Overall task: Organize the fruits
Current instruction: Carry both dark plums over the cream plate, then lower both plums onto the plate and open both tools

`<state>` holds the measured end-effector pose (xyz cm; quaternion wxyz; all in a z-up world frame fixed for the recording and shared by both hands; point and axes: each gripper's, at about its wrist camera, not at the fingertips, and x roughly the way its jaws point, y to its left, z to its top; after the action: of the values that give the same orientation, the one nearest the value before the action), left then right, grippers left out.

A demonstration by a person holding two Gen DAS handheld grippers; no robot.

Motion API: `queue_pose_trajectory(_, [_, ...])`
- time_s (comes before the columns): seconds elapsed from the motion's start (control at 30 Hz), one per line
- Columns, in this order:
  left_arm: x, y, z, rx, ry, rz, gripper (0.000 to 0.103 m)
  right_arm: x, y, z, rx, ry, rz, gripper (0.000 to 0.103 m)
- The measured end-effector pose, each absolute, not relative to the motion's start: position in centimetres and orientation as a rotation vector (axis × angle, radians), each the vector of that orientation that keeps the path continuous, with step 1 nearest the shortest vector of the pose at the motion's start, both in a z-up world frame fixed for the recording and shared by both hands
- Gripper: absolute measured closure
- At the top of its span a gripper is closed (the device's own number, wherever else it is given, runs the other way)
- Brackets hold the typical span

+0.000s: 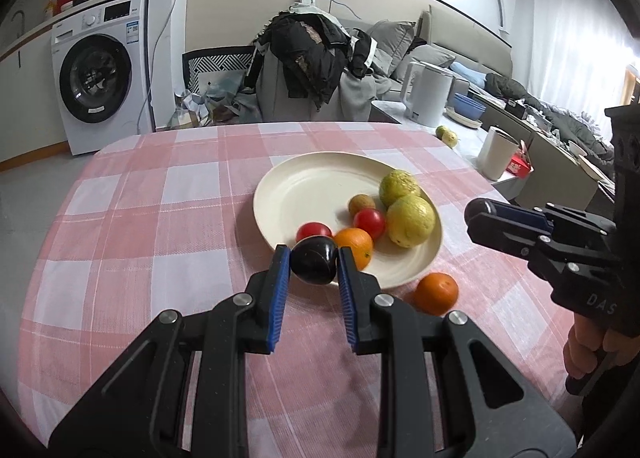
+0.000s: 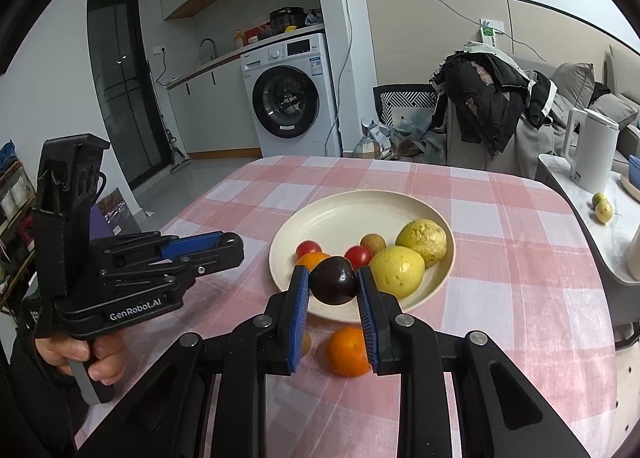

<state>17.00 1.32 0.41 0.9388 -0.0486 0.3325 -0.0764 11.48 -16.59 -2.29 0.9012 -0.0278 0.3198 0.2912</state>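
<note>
A cream plate (image 1: 316, 182) (image 2: 360, 202) sits on the pink checked tablecloth. It holds two yellow-green citrus fruits (image 1: 410, 220) (image 2: 396, 270), two red tomatoes (image 1: 369, 220) (image 2: 357, 255), a small brown fruit (image 1: 361, 204) (image 2: 373, 242) and an orange (image 1: 355, 245) (image 2: 314, 258). My left gripper (image 1: 313, 264) is shut on a dark plum (image 1: 313, 264) over the plate's near rim. My right gripper (image 2: 334, 280) is shut on a dark plum (image 2: 334, 280) above the plate's near edge. Another orange (image 1: 435, 293) (image 2: 347, 352) lies on the cloth just off the plate.
A side counter at the right holds a white kettle (image 1: 426, 92) (image 2: 592, 150), blue bowls (image 1: 468, 104), a white cup (image 1: 496, 152) and two small green fruits (image 1: 447, 135) (image 2: 602, 208). A chair heaped with clothes (image 1: 316, 58) stands beyond the table's far edge. A washing machine (image 1: 100, 74) is at the back.
</note>
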Motion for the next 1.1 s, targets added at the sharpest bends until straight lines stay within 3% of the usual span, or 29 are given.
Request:
queue_pose_trajectory(1.03, [24.6,3.0,-2.7,-0.099,0.729,-0.121,0.082,19.5,-12.4,-5.8,-0.027,0.788,0.55,0.078])
queue_pose_trajectory(1.1, [24.2,3.2,-2.5,-0.103,0.724,-0.12,0.081,19.1,-12.7,-5.5,-0.03,0.771,0.538,0.071])
